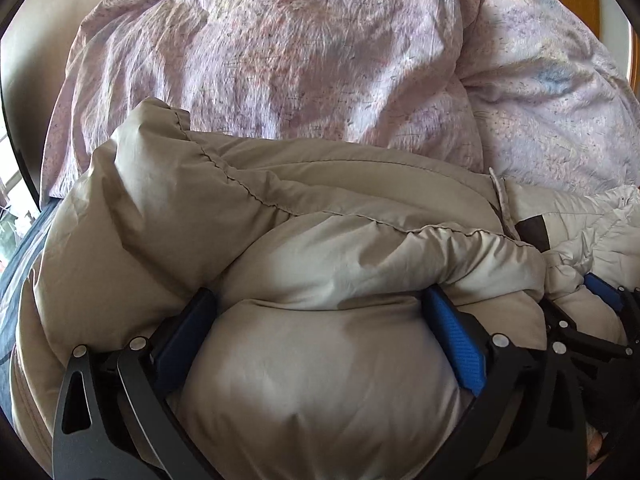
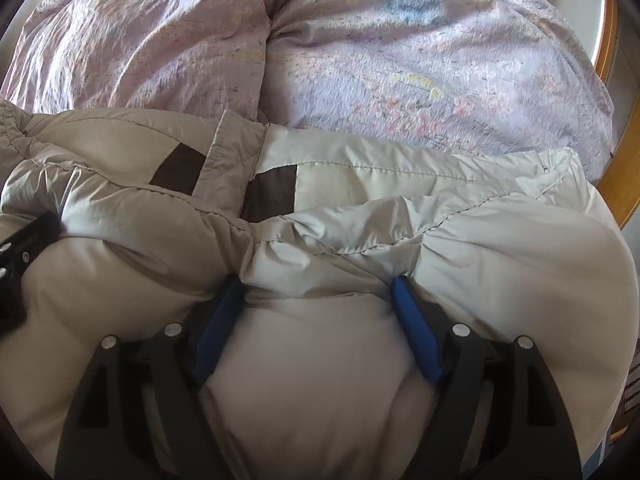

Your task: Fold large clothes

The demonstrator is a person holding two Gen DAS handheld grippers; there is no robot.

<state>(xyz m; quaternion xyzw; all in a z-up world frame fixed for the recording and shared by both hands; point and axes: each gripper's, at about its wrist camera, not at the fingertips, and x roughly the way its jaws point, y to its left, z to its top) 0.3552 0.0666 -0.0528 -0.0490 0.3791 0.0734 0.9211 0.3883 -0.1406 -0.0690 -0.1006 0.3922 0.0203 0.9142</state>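
**Puffy jacket is being pressed between 2 wide-spread grippers**

Nearest to the cameras, the beige padded jacket [image 1: 320, 248] is being held down on the bed by both tools. The left gripper [image 1: 320, 312] is being kept wide apart, and a thick bulge of the padding is being pushed in between its 2 blue pads [image 1: 456, 336]. Whether this fabric is truly being pinched or only pressed cannot be told, because the fingers are not closed on it. The right gripper [image 2: 316, 300] is being kept in the same way: spread wide, with a swollen fold filling the gap between its fingers. In the left view, the right gripper is also being seen just beside, at the right edge.

The jacket is lying directly in front of and under both grippers. Its long axis is running left to right, across the direction in which the fingers are pointing. The 2 brown patches [image 2: 180, 172] are being seen a little farther, nearer to the right gripper. It is judged that the next fold is being decided by this crosswise position, so both grippers are needed together.

Farther behind, a crumpled lilac flowered duvet [image 2: 400, 80] is touching the far edge of the jacket. A wooden bed frame [image 2: 616, 152] is being seen at the far right.
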